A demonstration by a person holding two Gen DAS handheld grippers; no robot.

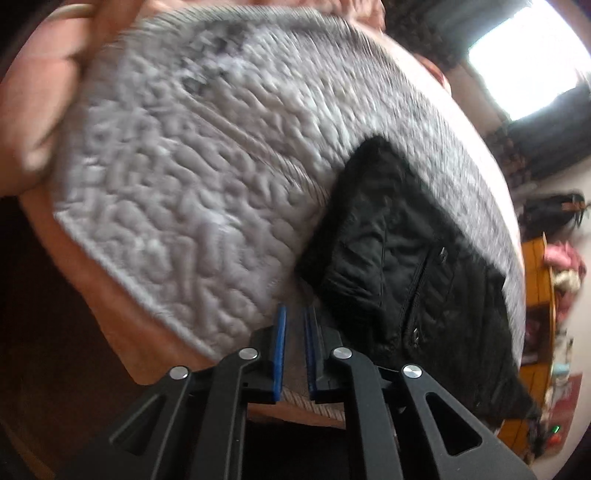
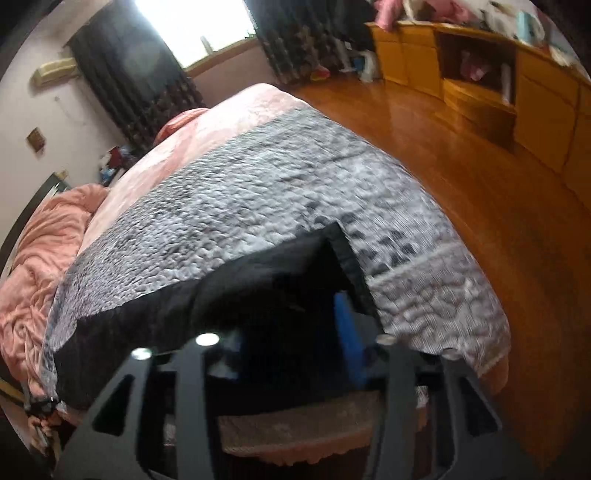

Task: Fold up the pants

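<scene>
Black pants (image 1: 399,258) lie folded on a grey quilted cover (image 1: 184,166) near the bed's edge. In the left wrist view they are just right of my left gripper (image 1: 294,313). Its blue pads stand almost together with nothing between them, over the cover's border. In the right wrist view, which is blurred, the pants (image 2: 221,295) stretch across the cover (image 2: 258,192). My right gripper (image 2: 291,321) hovers over the pants' right end with its jaws apart. The black cloth lies under and between the fingers (image 2: 347,325), and neither pad presses on it.
Pink bedding (image 2: 37,258) is bunched at the far left of the bed. A wooden floor (image 2: 480,192) runs along the bed's right side up to yellow cabinets (image 2: 480,81) with clutter on them. A bright window (image 2: 192,22) with dark curtains is at the far wall.
</scene>
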